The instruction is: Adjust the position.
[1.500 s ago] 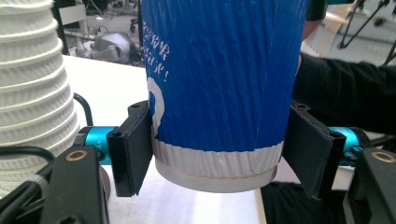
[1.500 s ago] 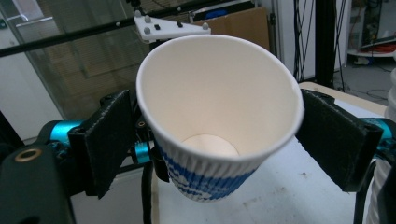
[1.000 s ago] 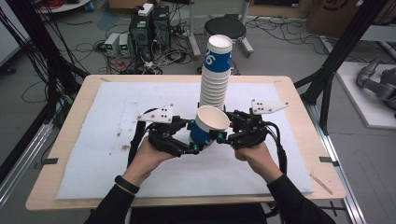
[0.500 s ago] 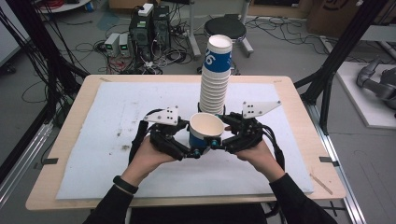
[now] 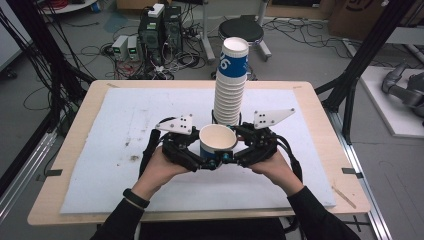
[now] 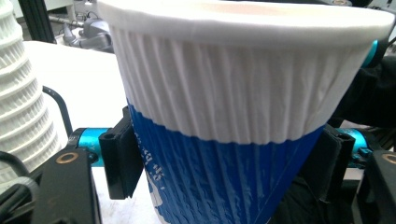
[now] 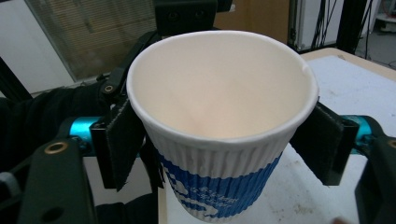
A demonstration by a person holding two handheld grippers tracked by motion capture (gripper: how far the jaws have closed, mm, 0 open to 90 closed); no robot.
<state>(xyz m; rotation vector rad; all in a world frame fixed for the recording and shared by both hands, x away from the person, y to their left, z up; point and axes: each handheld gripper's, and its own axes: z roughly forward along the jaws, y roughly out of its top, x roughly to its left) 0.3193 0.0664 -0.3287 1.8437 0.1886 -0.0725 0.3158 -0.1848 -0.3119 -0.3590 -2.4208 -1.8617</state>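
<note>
A single paper cup [image 5: 217, 141], ribbed white above a blue printed band, stands upright and empty between both grippers, just in front of a tall stack of like cups [image 5: 230, 85]. My left gripper [image 5: 202, 159] comes in from the left and my right gripper [image 5: 234, 156] from the right. In the left gripper view the pads [image 6: 122, 163] press the blue band of the cup [image 6: 224, 116] on both sides. In the right gripper view the pads [image 7: 122, 140] clamp the cup [image 7: 219, 121] under its rim, and its inside shows bare. The stack's edge [image 6: 18, 93] rises at the left.
A white mat [image 5: 125, 130] covers the wooden table [image 5: 75, 150], with small dark specks left of the hands. Black frame posts stand at both sides. On the floor beyond are computers, cables and a stool [image 5: 241, 31].
The cup and both grippers have shifted slightly left and toward the person. Both grips look unchanged.
</note>
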